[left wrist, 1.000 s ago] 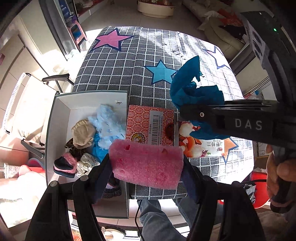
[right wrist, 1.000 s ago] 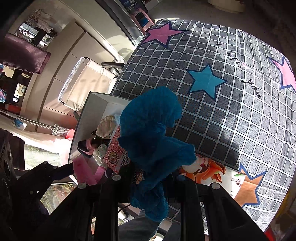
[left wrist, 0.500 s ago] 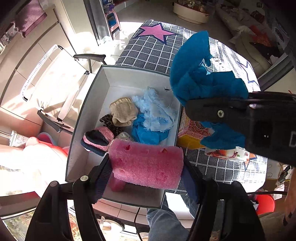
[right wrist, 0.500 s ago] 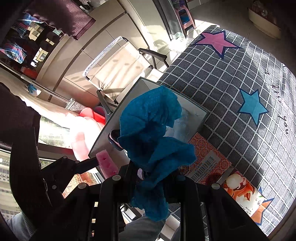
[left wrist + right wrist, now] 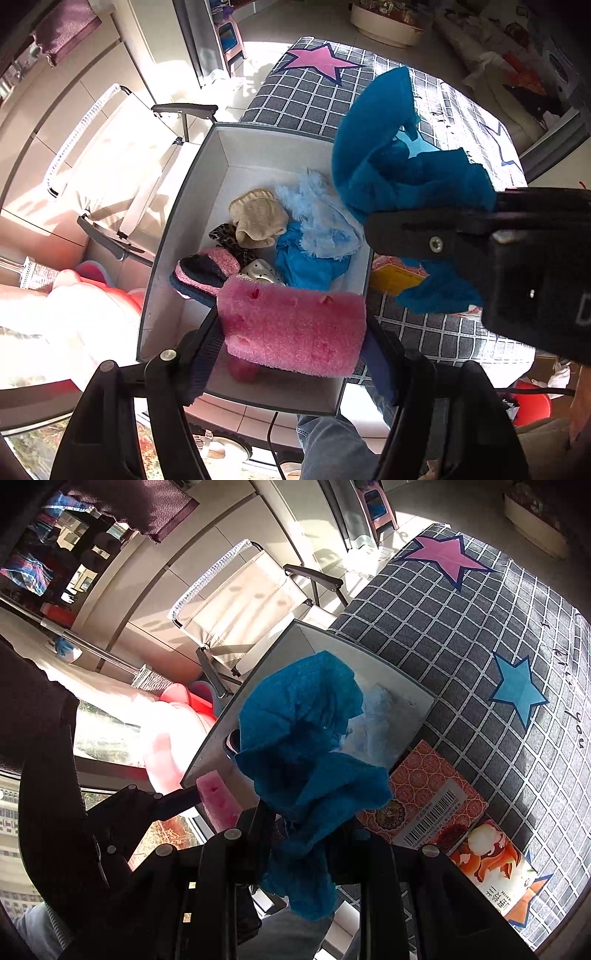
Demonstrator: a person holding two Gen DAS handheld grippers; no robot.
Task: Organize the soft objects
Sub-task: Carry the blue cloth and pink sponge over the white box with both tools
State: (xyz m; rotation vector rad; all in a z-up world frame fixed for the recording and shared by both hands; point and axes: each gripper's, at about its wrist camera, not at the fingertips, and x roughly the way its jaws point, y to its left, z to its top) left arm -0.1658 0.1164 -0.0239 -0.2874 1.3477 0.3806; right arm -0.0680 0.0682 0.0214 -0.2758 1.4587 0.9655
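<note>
My left gripper (image 5: 293, 334) is shut on a pink foam sponge (image 5: 295, 317) that spans its fingers, hanging over the near end of an open grey box (image 5: 192, 206). Inside lie a beige sock (image 5: 258, 218), a pale blue fluffy piece (image 5: 321, 225), a blue cloth (image 5: 306, 266) and a pink and navy sock (image 5: 207, 269). My right gripper (image 5: 306, 830) is shut on a crumpled blue fleece cloth (image 5: 310, 753), held over the box's right edge. In the left wrist view this fleece cloth (image 5: 406, 177) bulges above one of its fingers (image 5: 424, 236).
The box (image 5: 229, 716) stands at the left end of a table under a grey checked cloth with stars (image 5: 480, 635). An orange patterned carton (image 5: 424, 797) and a squirrel packet (image 5: 491, 864) lie right of it. A folding chair (image 5: 110, 155) stands beyond the table's left edge. A person's jeans (image 5: 332, 443) show below.
Both grippers have moved left, from above the carton and packet to above the box. Each kept its grip, the left on the sponge and the right on the fleece.
</note>
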